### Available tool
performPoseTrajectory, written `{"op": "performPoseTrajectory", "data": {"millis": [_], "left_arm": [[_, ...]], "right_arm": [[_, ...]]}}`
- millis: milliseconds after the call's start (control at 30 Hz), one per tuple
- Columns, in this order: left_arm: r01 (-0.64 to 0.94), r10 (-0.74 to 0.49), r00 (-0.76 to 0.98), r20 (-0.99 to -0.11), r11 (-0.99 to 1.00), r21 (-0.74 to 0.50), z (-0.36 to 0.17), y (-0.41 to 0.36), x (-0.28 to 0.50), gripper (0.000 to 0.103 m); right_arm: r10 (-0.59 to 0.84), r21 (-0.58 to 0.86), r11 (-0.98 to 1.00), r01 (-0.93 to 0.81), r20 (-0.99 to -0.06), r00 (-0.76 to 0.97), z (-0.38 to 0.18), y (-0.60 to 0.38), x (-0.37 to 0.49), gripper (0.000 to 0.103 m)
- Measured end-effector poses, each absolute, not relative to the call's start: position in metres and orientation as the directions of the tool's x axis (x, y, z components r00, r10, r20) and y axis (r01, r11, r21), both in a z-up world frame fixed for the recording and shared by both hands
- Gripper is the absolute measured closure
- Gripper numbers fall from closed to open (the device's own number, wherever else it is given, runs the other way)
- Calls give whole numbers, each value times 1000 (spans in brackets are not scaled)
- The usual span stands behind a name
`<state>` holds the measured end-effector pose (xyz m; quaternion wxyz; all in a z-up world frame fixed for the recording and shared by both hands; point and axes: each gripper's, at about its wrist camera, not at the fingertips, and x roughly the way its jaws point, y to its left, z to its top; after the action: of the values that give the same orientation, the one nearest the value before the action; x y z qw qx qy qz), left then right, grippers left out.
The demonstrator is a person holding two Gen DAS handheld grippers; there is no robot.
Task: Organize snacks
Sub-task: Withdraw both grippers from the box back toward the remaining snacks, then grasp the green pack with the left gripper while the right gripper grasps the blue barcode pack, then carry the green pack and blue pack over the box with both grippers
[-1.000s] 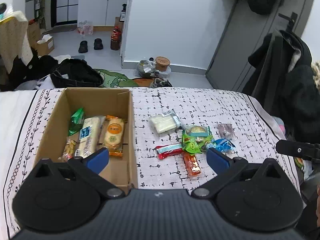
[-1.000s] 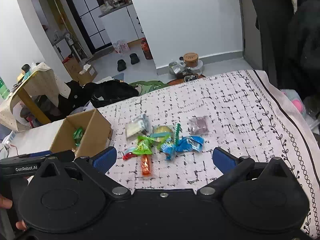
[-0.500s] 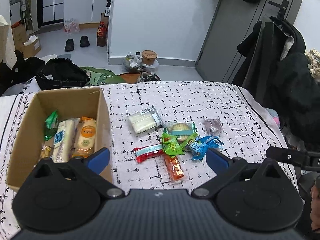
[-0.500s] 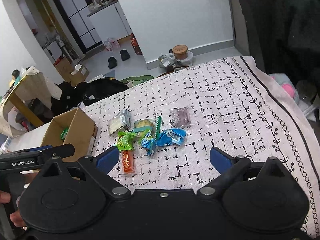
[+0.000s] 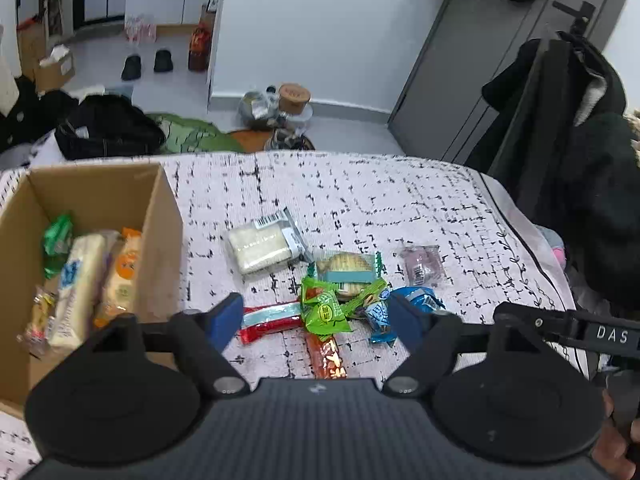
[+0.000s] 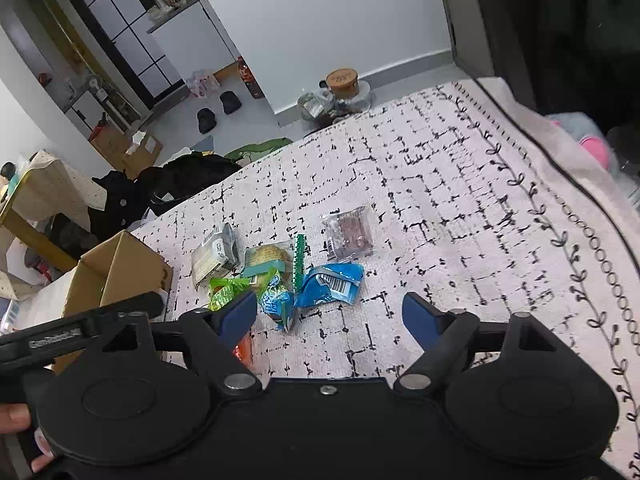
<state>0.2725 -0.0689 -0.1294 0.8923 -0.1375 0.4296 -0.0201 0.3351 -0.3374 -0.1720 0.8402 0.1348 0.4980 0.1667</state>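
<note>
We held the left gripper point(image 5: 316, 316) above the cloth-covered table point(image 5: 400, 200) with its jaws wide and holding nothing; the right gripper point(image 6: 330, 314) hung likewise, jaws spread and bare. Just ahead of the left one, at twelve o'clock, lay an orange bar point(image 5: 326, 356), a red wrapper point(image 5: 270, 322) and a green packet point(image 5: 324, 310), the green overlapping the others. A blue packet point(image 6: 330, 284) sat beside it. Farther on lay a pale cracker pack point(image 5: 262, 246) and, at one o'clock, a small purple sweet point(image 5: 422, 266). At nine o'clock the cardboard box point(image 5: 164, 216) held several snacks.
</note>
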Motion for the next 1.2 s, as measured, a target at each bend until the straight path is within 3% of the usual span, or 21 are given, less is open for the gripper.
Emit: {"op": "performPoseTrajectory", "data": {"millis": [200, 467, 800, 1000, 1200], "left_arm": [[-99, -168, 598, -784, 955, -280, -150, -74, 290, 42], [-121, -179, 568, -803, 947, -297, -172, -80, 306, 55], [-148, -165, 548, -820, 946, -289, -193, -87, 322, 62], [-155, -157, 542, -826, 947, -282, -199, -87, 328, 74], [-150, -145, 542, -827, 952, -266, -198, -86, 330, 78]], "right_arm": [[429, 413, 901, -130, -807, 405, -187, -330, 353, 39], [437, 434, 895, -100, -815, 381, -203, -325, 370, 39], [434, 446, 894, -49, -830, 350, -230, -317, 382, 41], [429, 449, 893, -20, -840, 333, -243, -312, 387, 43], [422, 451, 893, 9, -842, 337, -251, -311, 392, 58]]}}
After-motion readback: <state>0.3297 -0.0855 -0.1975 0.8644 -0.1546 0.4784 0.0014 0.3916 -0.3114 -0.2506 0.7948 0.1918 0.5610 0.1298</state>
